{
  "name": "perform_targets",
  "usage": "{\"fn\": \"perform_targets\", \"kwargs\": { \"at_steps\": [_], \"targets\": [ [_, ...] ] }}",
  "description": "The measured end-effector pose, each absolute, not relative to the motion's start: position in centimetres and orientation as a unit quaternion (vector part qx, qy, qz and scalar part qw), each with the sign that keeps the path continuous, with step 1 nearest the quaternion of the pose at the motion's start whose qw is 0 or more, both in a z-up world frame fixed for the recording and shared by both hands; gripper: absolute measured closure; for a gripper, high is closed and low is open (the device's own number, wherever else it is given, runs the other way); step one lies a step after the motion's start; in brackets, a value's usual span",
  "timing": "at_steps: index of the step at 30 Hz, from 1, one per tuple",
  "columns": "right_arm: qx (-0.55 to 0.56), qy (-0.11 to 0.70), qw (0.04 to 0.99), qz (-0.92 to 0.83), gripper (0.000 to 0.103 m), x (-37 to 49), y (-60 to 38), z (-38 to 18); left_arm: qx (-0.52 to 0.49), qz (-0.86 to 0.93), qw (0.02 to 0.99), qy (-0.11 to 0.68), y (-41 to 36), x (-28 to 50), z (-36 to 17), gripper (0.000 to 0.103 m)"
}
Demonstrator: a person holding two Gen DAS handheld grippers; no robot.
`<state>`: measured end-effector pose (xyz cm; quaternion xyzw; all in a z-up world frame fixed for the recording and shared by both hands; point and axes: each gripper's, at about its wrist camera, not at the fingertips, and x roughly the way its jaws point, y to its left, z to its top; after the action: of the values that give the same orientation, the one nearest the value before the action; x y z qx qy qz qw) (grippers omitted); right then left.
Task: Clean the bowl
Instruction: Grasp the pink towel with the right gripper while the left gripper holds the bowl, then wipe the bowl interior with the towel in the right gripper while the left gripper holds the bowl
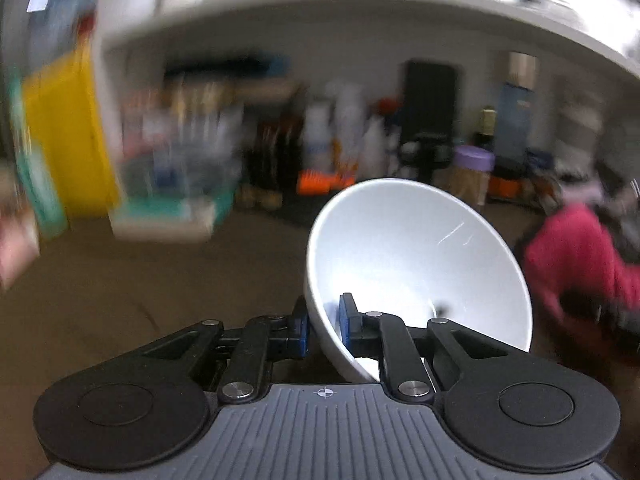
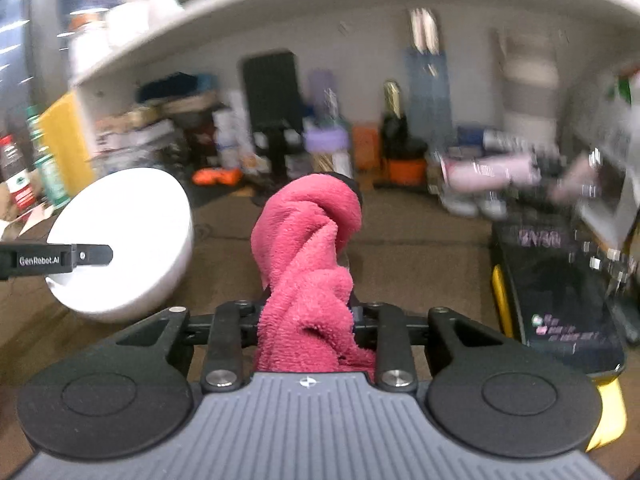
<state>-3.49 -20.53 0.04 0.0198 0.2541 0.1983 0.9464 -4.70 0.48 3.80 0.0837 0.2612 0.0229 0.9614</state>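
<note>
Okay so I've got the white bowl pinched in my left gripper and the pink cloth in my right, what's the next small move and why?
Probably bring the right gripper leftward so the pink cloth meets the inside of the white bowl. The left gripper already pinches the bowl's rim, one finger inside and one outside, holding it tilted above the brown surface. The cloth is clamped and bunched, but a gap separates it from the bowl.

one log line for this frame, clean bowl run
phase: pre-wipe | left gripper: shut on white bowl rim, bowl lifted, tilted | right gripper: shut on pink cloth | cloth-bowl contact: none
</note>
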Motion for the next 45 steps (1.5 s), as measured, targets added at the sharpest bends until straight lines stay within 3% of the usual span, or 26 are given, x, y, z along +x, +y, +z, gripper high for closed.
{"fn": "perform_targets", "kwargs": {
  "at_steps": [2,7,11,16,21,26,31,37,40,43,45],
  "targets": [
    [-0.021,0.245,0.942,0.229,0.072,-4.9,-20.0,0.2,0.144,0.015,0.962,0.233,-0.5,-7.0,4.1,0.092],
    [-0.191,0.174,0.938,0.229,0.073,-10.7,-17.8,0.4,0.181,0.015,0.958,0.219,-0.9,-9.2,4.2,0.091],
    [-0.255,0.105,0.935,0.222,0.074,-15.1,-16.7,1.3,0.149,0.004,0.962,0.229,0.2,-9.8,4.3,0.09],
    [-0.45,0.008,0.866,0.216,0.074,-18.2,-11.3,-0.5,0.105,-0.009,0.962,0.252,1.2,-9.3,4.7,0.09],
    [-0.517,0.018,0.823,0.233,0.073,-15.0,-6.9,-1.8,0.107,-0.007,0.962,0.251,1.0,-10.1,4.4,0.085],
    [-0.466,0.123,0.831,0.278,0.071,-12.1,-6.2,-2.1,0.125,-0.019,0.964,0.233,-0.1,-10.4,4.3,0.079],
    [-0.175,0.298,0.839,0.42,0.071,-8.2,-10.3,1.5,0.103,-0.013,0.964,0.245,0.1,-9.3,3.6,0.074],
    [0.02,0.329,0.837,0.437,0.071,-7.4,-13.3,-0.2,-0.002,0.002,0.965,0.263,0.5,-8.6,2.2,0.071],
    [-0.006,0.294,0.868,0.399,0.072,-8.8,-13.5,0.5,-0.013,0.0,0.959,0.282,0.5,-8.0,2.3,0.069],
    [-0.119,0.243,0.896,0.353,0.072,-11.0,-12.7,1.5,-0.017,-0.01,0.955,0.295,1.0,-8.1,2.2,0.069],
    [-0.164,0.22,0.905,0.326,0.072,-12.1,-13.2,1.9,-0.026,-0.01,0.954,0.298,1.6,-8.4,1.9,0.062]
  ]
}}
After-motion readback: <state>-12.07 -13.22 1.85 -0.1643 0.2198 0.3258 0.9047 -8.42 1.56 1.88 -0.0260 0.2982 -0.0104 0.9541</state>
